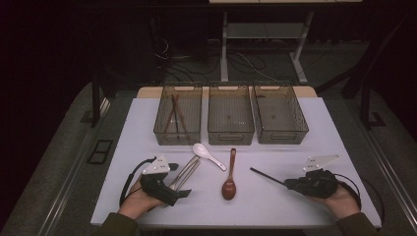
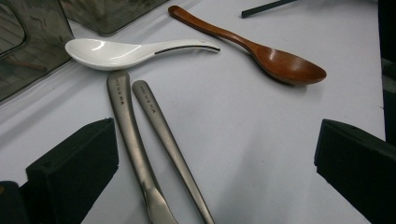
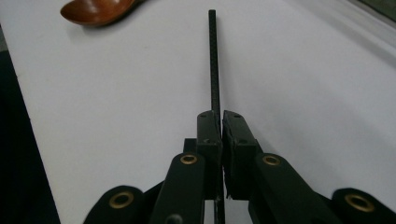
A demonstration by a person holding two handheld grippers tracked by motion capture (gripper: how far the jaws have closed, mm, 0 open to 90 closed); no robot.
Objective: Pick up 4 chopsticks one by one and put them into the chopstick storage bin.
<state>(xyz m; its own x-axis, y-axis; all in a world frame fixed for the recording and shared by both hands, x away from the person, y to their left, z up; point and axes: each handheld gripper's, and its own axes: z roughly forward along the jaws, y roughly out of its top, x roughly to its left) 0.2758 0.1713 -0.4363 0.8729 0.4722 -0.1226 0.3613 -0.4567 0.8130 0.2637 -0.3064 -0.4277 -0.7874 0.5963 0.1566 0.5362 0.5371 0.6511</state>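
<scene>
White table [image 1: 295,206] under dim light carries everything, and near its front right corner your right gripper [image 3: 220,122] has its jaws clamped on a thin black chopstick [image 3: 214,60], which juts out from the pads toward the middle of the table. Just beyond the stick's tip lies a brown wooden spoon [image 1: 229,183], bowl toward the front edge. Farther left a white ceramic spoon [image 2: 116,52] rests beside two metal handles [image 2: 140,135], and your left gripper [image 2: 215,158] sits near the front left corner with its jaws wide apart around those handles. Three clear bins [image 1: 230,135] line the back edge.
</scene>
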